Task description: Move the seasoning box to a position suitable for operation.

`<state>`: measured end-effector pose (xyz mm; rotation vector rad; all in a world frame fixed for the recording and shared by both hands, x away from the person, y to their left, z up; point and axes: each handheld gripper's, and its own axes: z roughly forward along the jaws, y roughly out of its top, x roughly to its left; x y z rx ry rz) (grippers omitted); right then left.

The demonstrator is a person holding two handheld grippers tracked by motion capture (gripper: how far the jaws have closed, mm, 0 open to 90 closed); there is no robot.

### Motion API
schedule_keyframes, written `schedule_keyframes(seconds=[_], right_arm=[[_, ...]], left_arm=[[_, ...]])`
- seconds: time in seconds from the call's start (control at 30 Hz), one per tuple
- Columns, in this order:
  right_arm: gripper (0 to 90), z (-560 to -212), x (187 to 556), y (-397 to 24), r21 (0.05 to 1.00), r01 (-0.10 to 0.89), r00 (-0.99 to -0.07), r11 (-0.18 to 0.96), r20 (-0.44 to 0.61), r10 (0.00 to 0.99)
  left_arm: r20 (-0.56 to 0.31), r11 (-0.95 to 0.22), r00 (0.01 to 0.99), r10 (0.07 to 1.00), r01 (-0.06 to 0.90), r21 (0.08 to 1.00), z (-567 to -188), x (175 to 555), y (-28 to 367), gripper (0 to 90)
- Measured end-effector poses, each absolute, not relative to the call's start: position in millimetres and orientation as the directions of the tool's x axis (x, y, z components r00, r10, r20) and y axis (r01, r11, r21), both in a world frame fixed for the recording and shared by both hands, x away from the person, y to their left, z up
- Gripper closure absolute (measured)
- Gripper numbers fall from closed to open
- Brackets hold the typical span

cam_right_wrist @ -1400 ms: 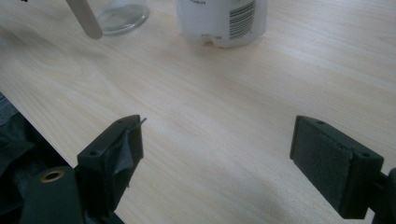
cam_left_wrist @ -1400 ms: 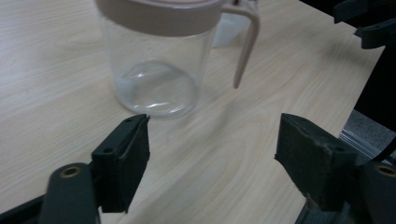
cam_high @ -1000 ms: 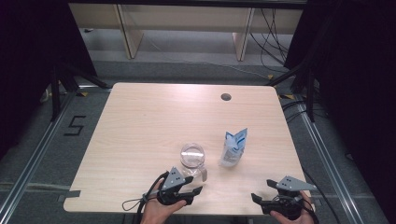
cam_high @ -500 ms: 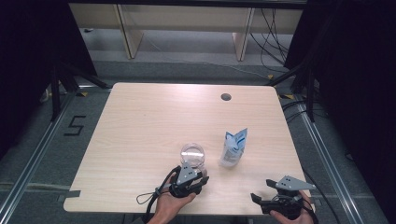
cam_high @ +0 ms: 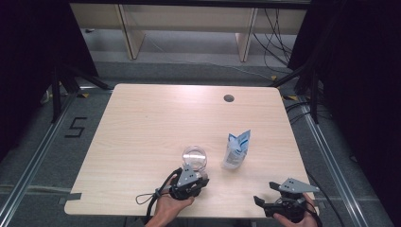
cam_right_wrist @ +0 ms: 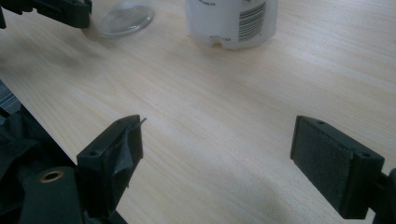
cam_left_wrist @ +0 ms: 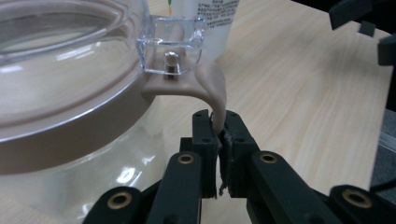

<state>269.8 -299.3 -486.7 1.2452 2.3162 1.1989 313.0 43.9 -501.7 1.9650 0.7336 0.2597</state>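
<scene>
2 grippers are at the near edge of the table [cam_high: 142, 123], 1 in each hand. The left gripper [cam_left_wrist: 218, 140] has just been closing, and now its jaws clamp the tan handle [cam_left_wrist: 212, 91] of the jar [cam_left_wrist: 60, 107], the strap pinched flat between the 2 black pads. In the high view the left gripper [cam_high: 201, 178] sits just behind the jar [cam_high: 195, 157], touching it, with the person's hand [cam_high: 171, 205] coming in over the near edge. The jar is clear, upright, with a tan band under its lid and a clear clasp [cam_left_wrist: 170, 46] where the handle joins. It stands near the middle of the near half of the table.

Just to its right stands a pouch [cam_high: 236, 150], white and blue, upright, close to the jar but apart from it. Its barcode shows in the right gripper view [cam_right_wrist: 233, 21].

Over by the near right corner, the right gripper [cam_right_wrist: 217, 158] hangs low over bare wood, jaws wide apart, nothing between them. In the high view it [cam_high: 265, 201] is well apart from the pouch.

1 dark round hole [cam_high: 229, 98] sits near the far edge.
</scene>
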Motion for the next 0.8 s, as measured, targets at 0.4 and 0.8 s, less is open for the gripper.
schedule_keyframes(seconds=[0.4,0.8], right_arm=[[17.8,-487.4,272.4,-298.7,0.768,0.553,-0.621,0.323,0.122,0.774],[17.7,-487.0,269.8,-295.6,0.755,0.578,-0.612,0.309,0.151,0.776]], left_arm=[[-0.133,-0.357,0.797,0.589,0.405,0.842,-498.7,304.9,93.1,79.0],[-0.164,-0.312,0.745,0.646,0.454,0.835,-498.9,305.1,130.7,72.6]])
